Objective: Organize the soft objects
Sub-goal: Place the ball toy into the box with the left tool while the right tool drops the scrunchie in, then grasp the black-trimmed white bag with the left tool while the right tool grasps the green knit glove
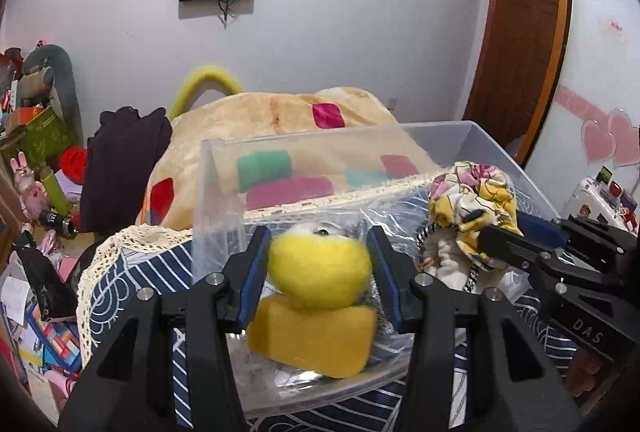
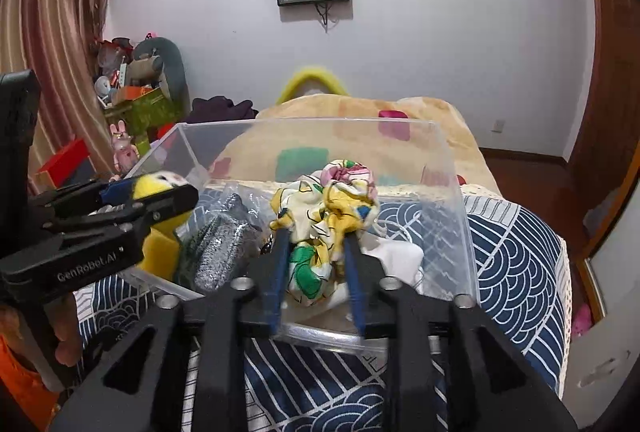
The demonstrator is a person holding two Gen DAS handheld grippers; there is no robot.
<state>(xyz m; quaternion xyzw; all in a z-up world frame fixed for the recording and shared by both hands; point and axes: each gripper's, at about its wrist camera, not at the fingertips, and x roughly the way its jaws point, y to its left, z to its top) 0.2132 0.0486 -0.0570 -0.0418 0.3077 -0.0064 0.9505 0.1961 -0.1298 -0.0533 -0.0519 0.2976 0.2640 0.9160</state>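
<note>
Over the clear bin [image 2: 448, 216] on the patterned cloth [image 2: 516, 252], the left gripper [image 1: 319, 264] pinches a yellow plush [image 1: 320, 272] above a yellow sponge [image 1: 312, 340] on the bin floor, while the right gripper [image 2: 314, 264] is clamped on a bundle of floral cloth [image 2: 332, 208] held inside the bin. A glittery grey item [image 2: 224, 252] also lies in the bin, half hidden by crinkled plastic, and what it is cannot be made out.

I see a navy wave-patterned cloth [image 2: 516, 252] covering the surface, lower frame; a clear plastic bin [image 2: 456, 200] sits on it, centre.
</note>
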